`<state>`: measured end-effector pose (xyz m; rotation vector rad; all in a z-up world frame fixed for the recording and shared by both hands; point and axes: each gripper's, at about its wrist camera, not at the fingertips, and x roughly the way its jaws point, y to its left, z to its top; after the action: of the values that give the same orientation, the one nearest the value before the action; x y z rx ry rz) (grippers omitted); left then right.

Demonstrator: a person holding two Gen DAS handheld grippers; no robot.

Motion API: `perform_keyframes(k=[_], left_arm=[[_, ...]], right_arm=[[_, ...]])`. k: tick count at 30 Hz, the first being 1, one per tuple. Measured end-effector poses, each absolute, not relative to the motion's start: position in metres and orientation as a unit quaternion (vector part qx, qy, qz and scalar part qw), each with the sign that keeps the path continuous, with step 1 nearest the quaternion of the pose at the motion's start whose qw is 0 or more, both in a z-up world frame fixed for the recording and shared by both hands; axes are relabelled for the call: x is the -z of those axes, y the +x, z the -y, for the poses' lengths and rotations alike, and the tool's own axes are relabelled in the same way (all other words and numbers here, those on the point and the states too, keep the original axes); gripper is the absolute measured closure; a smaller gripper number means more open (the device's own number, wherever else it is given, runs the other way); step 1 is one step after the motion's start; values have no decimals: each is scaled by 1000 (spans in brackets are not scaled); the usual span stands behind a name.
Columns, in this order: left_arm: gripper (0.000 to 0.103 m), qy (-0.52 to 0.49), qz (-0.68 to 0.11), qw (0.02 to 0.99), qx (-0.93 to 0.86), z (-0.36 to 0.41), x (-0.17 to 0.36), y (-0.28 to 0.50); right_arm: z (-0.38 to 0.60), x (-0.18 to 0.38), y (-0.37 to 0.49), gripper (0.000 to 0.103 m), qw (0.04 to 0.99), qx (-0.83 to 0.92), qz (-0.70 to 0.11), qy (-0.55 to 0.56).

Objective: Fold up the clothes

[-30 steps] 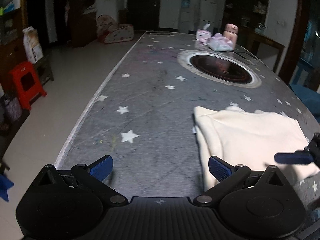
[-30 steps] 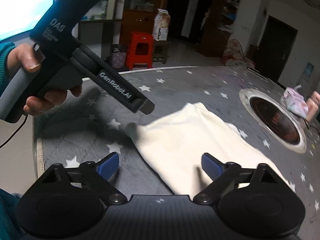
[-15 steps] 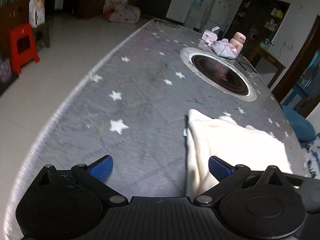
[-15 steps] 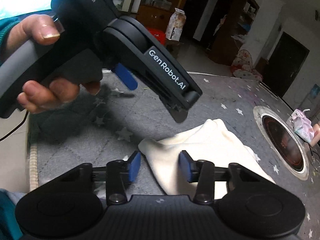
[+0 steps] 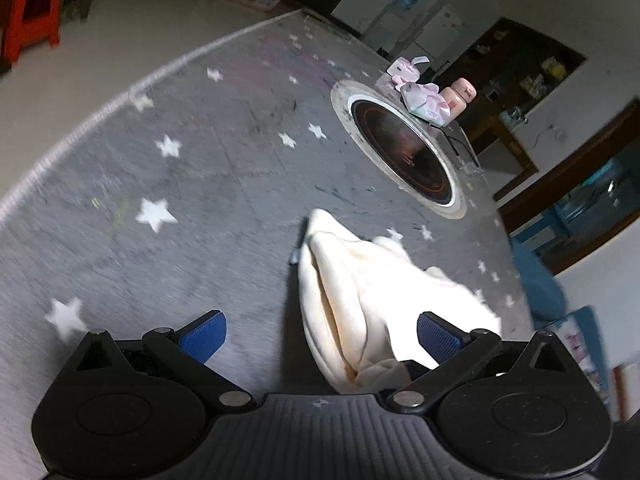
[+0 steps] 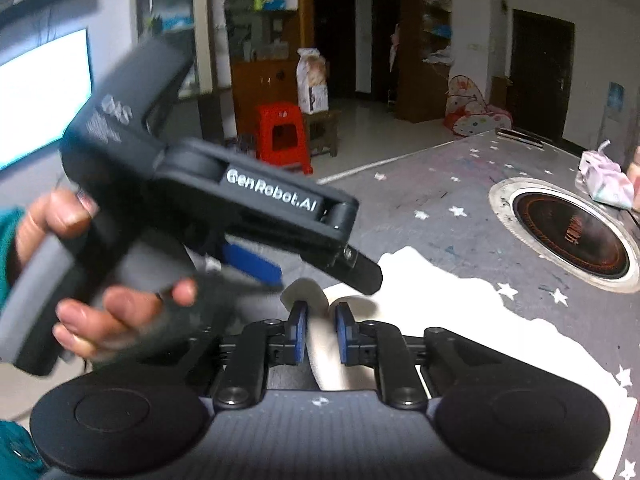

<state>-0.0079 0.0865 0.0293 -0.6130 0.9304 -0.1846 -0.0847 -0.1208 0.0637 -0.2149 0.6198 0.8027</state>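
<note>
Cream garment (image 6: 460, 320) lies bunched on the starry tabletop (image 5: 180, 200); my right tool (image 6: 321, 326) has just clamped one thin corner, which may slip free. My left tool (image 5: 320, 330) gapes empty astride it.

Your left wrist camera looks forward and down along its fingers, close over the grey star-patterned table (image 5: 168, 208), tilted. Your right wrist camera sits low by the table's near edge, facing across it toward the left hand (image 6: 108, 280). Both share the cream garment (image 5: 360, 292) and the round cooktop (image 6: 572, 236).
</note>
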Motion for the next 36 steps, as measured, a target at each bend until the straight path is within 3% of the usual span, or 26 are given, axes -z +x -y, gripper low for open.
perform_keyframes(k=[4,7,11,13,15,18,23,36], left_arm=[[1,-329,-445,827,101,-84,-23,-3],[9,-355,-447,811,126,-80,-19,-2],[27,-368,-450,800,146,-75,-12,-2],[40,-369,-451,799,150,-75,-9,-2],[61,-375,-458,791,153,-76,-4,0],[75,-375,-460,790,153,-76,1,0],[82,-369,-456,795,154,-77,4,-3],[80,-334,-458,809,155,-70,-1,-4]], right_arm=[[131,-71,-83,90,872,-385,-290,-84],[133,-71,-86,90,870,-392,-289,-81],[132,-67,-86,90,867,-399,-289,-77],[131,-67,-86,90,866,-401,-289,-77],[131,-66,-87,90,865,-403,-290,-79],[130,-63,-89,88,863,-404,-292,-82],[144,-64,-98,84,867,-397,-292,-78],[270,-45,-60,68,930,-169,-327,-18]])
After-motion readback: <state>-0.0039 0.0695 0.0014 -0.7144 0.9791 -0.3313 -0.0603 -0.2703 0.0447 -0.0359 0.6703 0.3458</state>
